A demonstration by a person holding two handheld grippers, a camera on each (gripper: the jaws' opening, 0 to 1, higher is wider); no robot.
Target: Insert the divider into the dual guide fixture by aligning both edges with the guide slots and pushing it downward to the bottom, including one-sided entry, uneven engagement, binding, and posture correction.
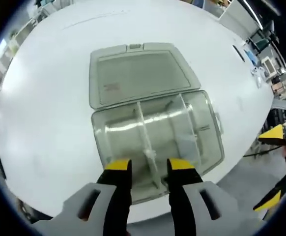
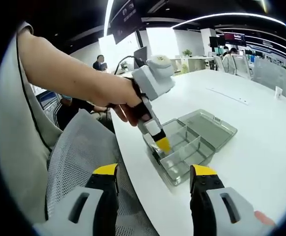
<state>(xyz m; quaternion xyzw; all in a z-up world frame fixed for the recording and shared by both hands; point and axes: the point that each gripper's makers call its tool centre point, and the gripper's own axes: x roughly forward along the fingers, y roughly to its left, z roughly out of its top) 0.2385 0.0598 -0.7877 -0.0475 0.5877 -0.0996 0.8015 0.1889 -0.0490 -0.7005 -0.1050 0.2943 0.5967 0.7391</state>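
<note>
While the left gripper [image 1: 150, 167] hangs over the near edge of the clear plastic box [image 1: 155, 135], its yellow-tipped jaws stand spread, nothing between them, on either side of the divider [image 1: 145, 142] that runs away from the camera down the middle of the tray. Judged from the left gripper view, that divider stands upright in the tray, its near end close to the front wall; whether both edges sit fully down in the guide slots I cannot tell, the clear plastic blurs the joints. A second cross wall [image 1: 188, 125] shows to its right, dividing off smaller cells. Beyond the tray, the hinged lid [image 1: 140, 73] lies open and flat on the white table [image 1: 44, 123]. In the right gripper view, the right gripper [image 2: 155, 174] is held well back from the box, jaws wide apart and empty, with a mesh chair back [image 2: 79, 147] just below. Further on, the person's hand [image 2: 111, 101] holds the left gripper tip-down at the tray's near corner. Assessment: insertion looks largely done or near seating; final push-down and a check for level engagement remain.
</note>
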